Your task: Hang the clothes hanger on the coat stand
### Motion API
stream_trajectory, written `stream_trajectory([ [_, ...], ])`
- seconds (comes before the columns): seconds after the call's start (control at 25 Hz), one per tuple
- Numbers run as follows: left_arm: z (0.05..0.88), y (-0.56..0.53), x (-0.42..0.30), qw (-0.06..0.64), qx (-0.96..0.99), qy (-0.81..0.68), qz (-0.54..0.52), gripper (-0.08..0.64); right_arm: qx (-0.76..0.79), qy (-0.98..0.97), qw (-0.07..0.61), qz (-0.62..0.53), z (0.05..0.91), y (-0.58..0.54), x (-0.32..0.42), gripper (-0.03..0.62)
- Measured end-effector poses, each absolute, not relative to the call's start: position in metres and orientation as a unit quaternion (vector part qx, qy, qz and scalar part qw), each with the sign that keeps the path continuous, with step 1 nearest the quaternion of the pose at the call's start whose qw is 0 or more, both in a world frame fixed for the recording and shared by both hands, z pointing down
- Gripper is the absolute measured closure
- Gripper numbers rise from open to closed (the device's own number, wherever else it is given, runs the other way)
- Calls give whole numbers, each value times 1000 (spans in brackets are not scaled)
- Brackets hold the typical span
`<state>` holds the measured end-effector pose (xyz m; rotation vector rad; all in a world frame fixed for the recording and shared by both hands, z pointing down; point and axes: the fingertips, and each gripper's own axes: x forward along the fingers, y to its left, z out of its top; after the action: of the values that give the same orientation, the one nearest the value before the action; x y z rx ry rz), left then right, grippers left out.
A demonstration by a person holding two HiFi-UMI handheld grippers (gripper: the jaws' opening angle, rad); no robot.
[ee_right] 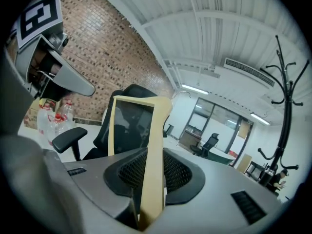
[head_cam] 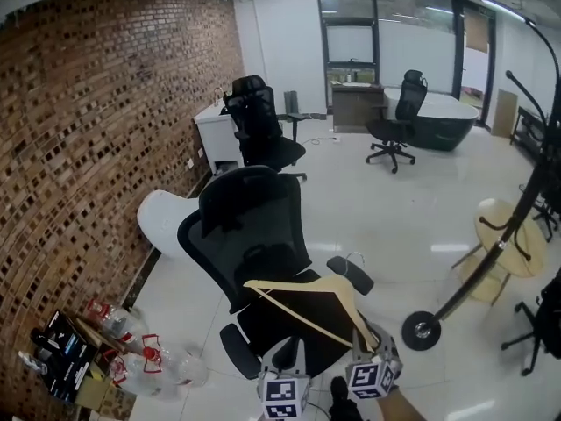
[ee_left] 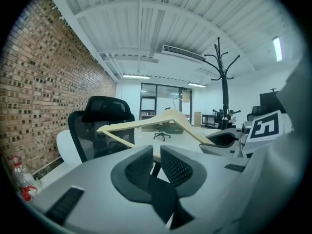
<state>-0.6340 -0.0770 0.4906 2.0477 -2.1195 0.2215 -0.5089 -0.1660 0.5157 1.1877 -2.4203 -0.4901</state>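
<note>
Nearly level, right tongs (ee_right: 148, 172) clamp hanger (ee_right: 157, 126).

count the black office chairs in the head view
3. The near chair is behind the hanger; the middle chair is by the brick wall; the far chair is at the back. Dark shapes at the right edge may hide more.

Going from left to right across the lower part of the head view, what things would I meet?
Black box → plastic bottles → wooden hanger → coat stand's round base. The black chair overlaps the hanger, so I left it out.
</note>
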Motion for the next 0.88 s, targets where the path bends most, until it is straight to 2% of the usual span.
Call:
stream_trajectory([
  [0.44,444,-67,-468,58,755,-651,51,503,515,-811,197,-198,462,-126,-317,508],
  [0.88,382,-127,-179,14,803,-593,48,504,550,-783,196,-214,403,-166,-38,508],
])
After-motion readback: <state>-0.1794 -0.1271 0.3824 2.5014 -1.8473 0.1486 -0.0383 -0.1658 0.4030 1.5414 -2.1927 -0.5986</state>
